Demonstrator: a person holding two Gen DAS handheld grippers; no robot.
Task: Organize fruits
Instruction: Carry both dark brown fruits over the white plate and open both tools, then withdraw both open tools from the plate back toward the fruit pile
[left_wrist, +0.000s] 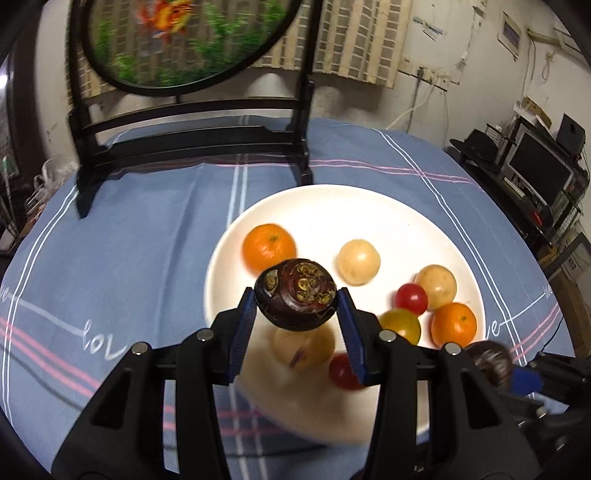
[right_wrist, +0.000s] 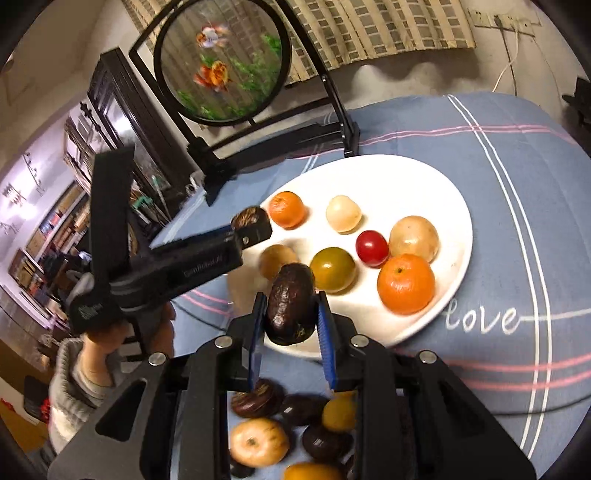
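Observation:
My left gripper (left_wrist: 295, 300) is shut on a dark brown round fruit (left_wrist: 295, 290) and holds it above the near side of a white plate (left_wrist: 332, 205). On the plate lie two oranges (left_wrist: 269, 246), pale round fruits (left_wrist: 359, 262), a red cherry tomato (left_wrist: 410, 298) and a greenish tomato (left_wrist: 400, 325). My right gripper (right_wrist: 291, 300) is shut on another dark brown fruit (right_wrist: 291, 308) over the plate's near rim (right_wrist: 406, 173). In the right wrist view the left gripper (right_wrist: 253, 226) hangs over the plate's left edge with its fruit (right_wrist: 246, 218).
Several loose fruits (right_wrist: 258, 441), dark, pale and orange, lie on the blue checked cloth (right_wrist: 517, 206) under my right gripper. A round painted screen on a black stand (left_wrist: 184, 40) stands behind the plate. A person's hand (right_wrist: 110, 332) holds the left tool.

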